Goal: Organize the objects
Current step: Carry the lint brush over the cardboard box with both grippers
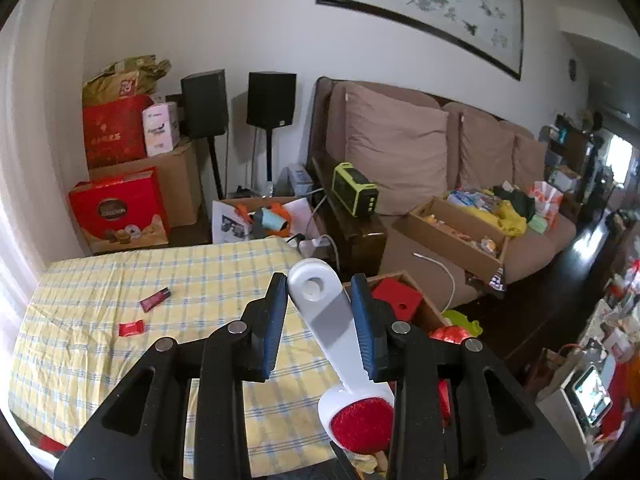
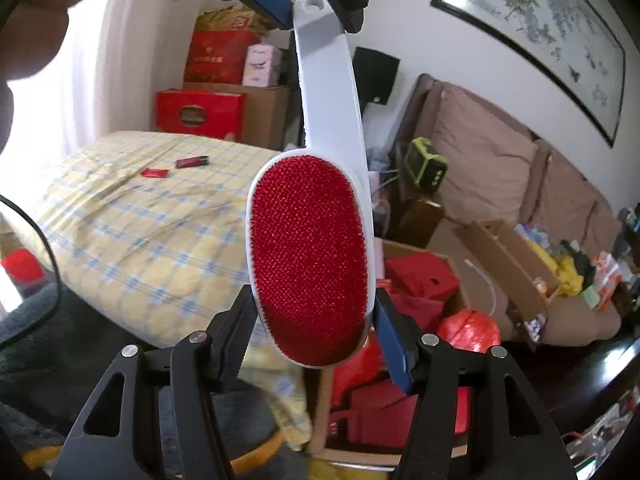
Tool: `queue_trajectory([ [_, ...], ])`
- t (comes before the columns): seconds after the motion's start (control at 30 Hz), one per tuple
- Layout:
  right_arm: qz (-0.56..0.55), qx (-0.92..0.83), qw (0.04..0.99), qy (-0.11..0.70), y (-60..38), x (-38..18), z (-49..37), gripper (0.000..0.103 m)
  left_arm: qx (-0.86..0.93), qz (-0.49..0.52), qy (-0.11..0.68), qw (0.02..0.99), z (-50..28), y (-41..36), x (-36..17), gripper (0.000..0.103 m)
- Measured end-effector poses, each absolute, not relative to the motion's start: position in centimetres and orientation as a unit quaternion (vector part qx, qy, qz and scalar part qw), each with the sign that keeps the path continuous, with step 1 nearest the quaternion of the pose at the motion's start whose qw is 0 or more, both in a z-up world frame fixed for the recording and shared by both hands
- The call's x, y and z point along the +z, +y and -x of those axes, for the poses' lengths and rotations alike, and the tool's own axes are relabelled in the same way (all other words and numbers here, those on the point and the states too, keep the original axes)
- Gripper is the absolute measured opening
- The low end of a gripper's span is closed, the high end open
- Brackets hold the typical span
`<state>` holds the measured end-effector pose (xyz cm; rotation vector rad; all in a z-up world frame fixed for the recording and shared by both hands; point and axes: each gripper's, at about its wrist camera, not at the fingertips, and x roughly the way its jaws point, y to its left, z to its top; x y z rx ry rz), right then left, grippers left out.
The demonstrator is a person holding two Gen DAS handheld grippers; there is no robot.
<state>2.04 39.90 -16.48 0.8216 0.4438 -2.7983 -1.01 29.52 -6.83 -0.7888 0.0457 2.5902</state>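
Lint brush in mid-air beside checked table, carried two-handed: left gripper clamped on white handle, right gripper pinching rim of red head; looks light, rigid plastic, smooth handle maybe slippery, safest grip at flat handle sides

Both grippers alike: left gripper & right gripper have matte black plastic linkage arms w/ triangular cut-outs, round silver pivot pins at the joints, and flat blue ribbed pads on black finger blocks.
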Motion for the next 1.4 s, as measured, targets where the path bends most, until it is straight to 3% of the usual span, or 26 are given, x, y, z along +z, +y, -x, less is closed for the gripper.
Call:
queue_trajectory([
  [0.27,-0.280,-0.951,0.064,0.117,43.0,-17.3,-1.2,0.059,0.928,0.279,0.042,0.243,0.7,33.8,-7.4,0.029],
  [1.4,-0.341,-0.929,-0.068,0.129,51.7,-21.8,2.3,0.059,0.894,0.296,0.071,0.328,0.0,44.8,-11.9,0.030],
])
